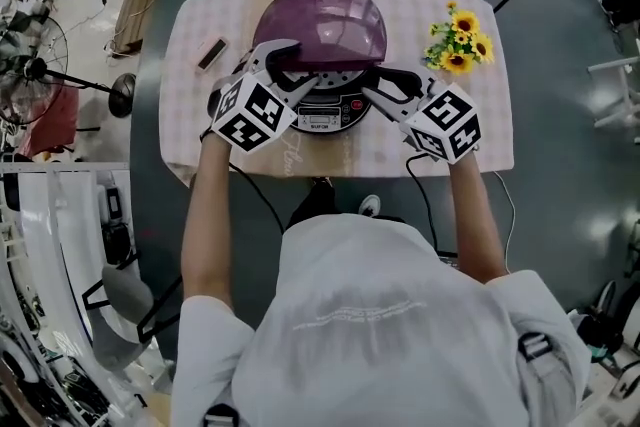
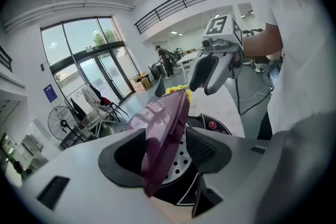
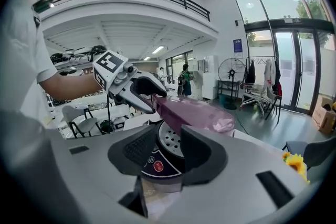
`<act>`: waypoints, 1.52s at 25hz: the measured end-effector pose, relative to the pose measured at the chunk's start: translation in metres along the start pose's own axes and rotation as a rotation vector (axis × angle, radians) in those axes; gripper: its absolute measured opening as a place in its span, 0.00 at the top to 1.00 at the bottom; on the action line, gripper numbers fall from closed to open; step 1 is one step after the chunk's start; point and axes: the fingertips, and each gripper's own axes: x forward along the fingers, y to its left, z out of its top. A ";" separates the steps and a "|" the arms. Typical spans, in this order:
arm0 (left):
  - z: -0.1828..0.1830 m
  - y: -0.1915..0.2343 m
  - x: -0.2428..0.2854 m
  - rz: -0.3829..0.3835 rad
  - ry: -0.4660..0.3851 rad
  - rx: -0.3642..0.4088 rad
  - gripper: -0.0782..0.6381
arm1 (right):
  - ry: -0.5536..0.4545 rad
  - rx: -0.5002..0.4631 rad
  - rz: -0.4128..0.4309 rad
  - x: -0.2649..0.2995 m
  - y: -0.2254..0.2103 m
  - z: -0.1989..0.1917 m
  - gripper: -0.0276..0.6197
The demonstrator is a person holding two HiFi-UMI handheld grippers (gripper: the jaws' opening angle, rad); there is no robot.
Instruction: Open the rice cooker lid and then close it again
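hall with glass doors (image 2: 84, 60), checked tablecloth (image 1: 400, 15) under rice cooker (image 1: 320, 25), sunflowers (image 1: 458, 41)

The lid (image 2: 164, 128) between the left hand-held gripper's (image 2: 169, 150) matt, textured black pads (image 2: 203, 147) was glossy purple plastic; the inner plate (image 2: 180, 161) under it was dull perforated metal.

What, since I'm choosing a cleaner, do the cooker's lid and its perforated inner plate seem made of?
Lid: likely glossy translucent purple plastic; it shows reflections and light through it. Inner plate: probably matte silvery metal, pale grey with punched holes.
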 end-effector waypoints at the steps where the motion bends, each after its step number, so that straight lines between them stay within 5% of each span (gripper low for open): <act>1: -0.002 -0.003 0.001 -0.005 0.004 -0.011 0.54 | -0.006 -0.011 0.007 -0.001 0.002 0.001 0.70; 13: -0.025 -0.028 0.013 -0.033 -0.033 -0.154 0.54 | -0.022 -0.032 0.009 0.008 0.003 0.003 0.70; 26: -0.038 -0.042 0.022 -0.073 -0.082 -0.244 0.54 | 0.064 -0.006 0.001 0.043 -0.011 -0.031 0.70; 38: -0.048 -0.051 0.029 -0.104 -0.092 -0.301 0.54 | 0.141 -0.087 -0.009 0.057 -0.010 -0.050 0.71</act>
